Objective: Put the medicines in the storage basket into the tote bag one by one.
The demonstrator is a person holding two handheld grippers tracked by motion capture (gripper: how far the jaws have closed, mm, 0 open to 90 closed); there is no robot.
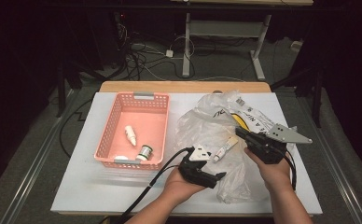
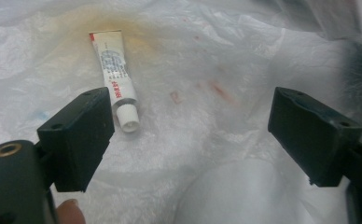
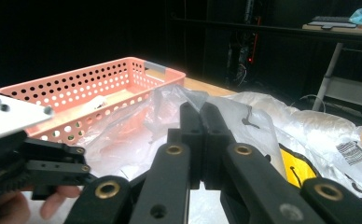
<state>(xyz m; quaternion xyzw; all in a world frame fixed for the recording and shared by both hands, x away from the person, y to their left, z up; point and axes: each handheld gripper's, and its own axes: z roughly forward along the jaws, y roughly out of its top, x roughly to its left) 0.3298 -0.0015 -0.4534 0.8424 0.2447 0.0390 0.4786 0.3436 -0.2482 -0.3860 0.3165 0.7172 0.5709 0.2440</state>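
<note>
Nearest the person, the left gripper (image 1: 215, 176) stood over the plastic bag (image 1: 202, 126) with its jaws spread wide and nothing between them. No earlier state is reported. Just beyond the jaw on the left side of the left gripper view lay the small ointment tube (image 2: 115, 79), flat on the bag, its white cap (image 2: 128, 120) pointing back toward the gripper and its crimped end pointing away. The long axis of the tube ran roughly along the reach of the jaws, offset toward that jaw rather than centred in the gap. In the high view the tube (image 1: 225, 149) lay between the two hands, close to both grippers.

Farther out, the right gripper (image 1: 239, 132) was closed, its jaws pinching a fold of the bag and holding it up. Beyond, the pink basket (image 1: 105, 140) stood on the table to the left, well apart, already containing a white dropper bottle (image 1: 130, 135) and a small jar (image 1: 144, 151).
</note>
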